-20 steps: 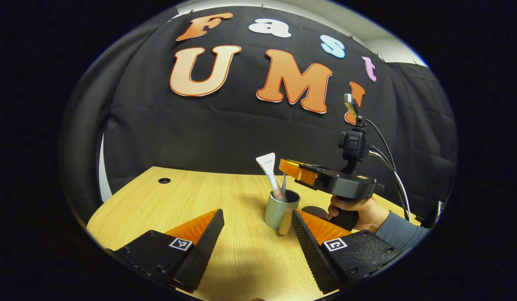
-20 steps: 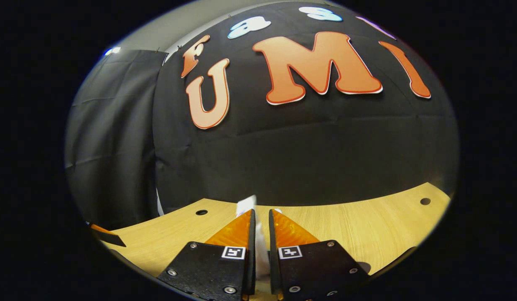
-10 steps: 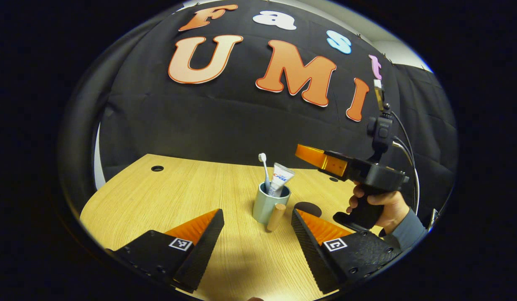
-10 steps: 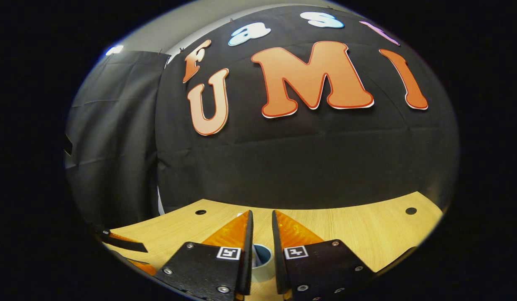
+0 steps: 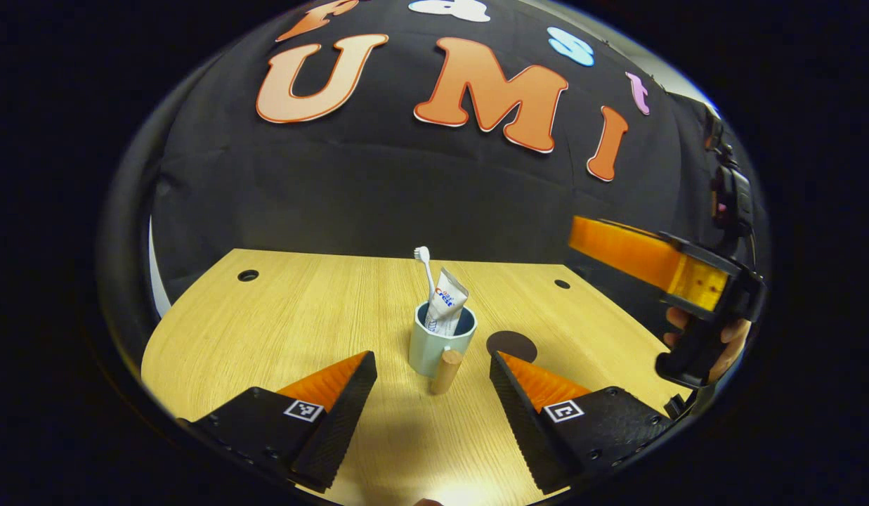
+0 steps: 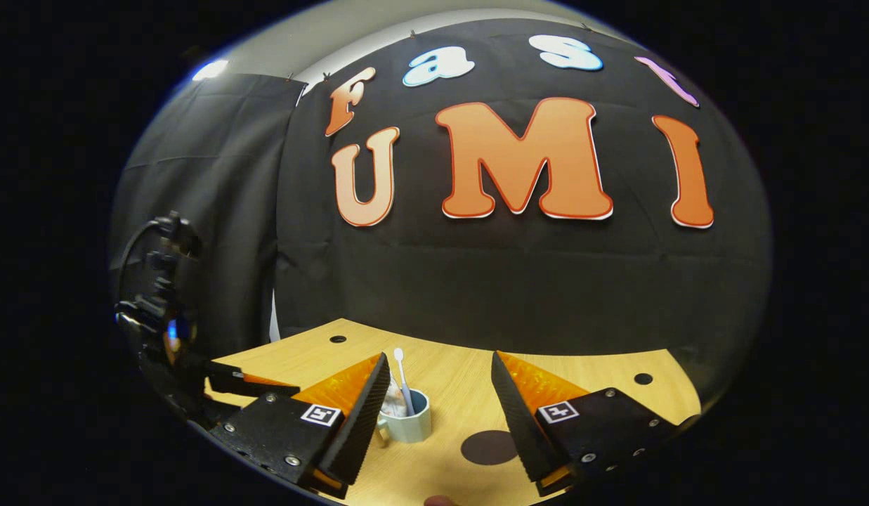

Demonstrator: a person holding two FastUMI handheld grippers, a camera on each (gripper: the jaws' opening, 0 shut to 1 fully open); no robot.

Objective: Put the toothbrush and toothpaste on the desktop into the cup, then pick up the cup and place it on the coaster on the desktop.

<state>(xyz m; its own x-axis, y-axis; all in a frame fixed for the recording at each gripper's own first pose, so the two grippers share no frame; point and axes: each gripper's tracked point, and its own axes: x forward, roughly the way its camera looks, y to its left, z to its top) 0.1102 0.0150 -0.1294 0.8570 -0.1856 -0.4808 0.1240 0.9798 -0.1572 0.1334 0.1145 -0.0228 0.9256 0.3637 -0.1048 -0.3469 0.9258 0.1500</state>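
standing loaded, the cup (image 5: 441,339) holds toothbrush (image 5: 425,266) and toothpaste (image 5: 445,307); left gripper (image 5: 431,393) spread before it, right gripper (image 6: 440,407) spread above, coaster (image 5: 511,345) just beside it

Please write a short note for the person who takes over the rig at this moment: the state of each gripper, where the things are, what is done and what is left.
Left gripper: open, empty, facing the cup on the desk.
Right gripper: open, empty, above the desk.
Toothbrush and toothpaste stand in the cup; its wooden handle points at the left gripper.
Coaster: bare, beside the cup.
Done: both items in the cup.
Left: lift the cup onto the coaster.
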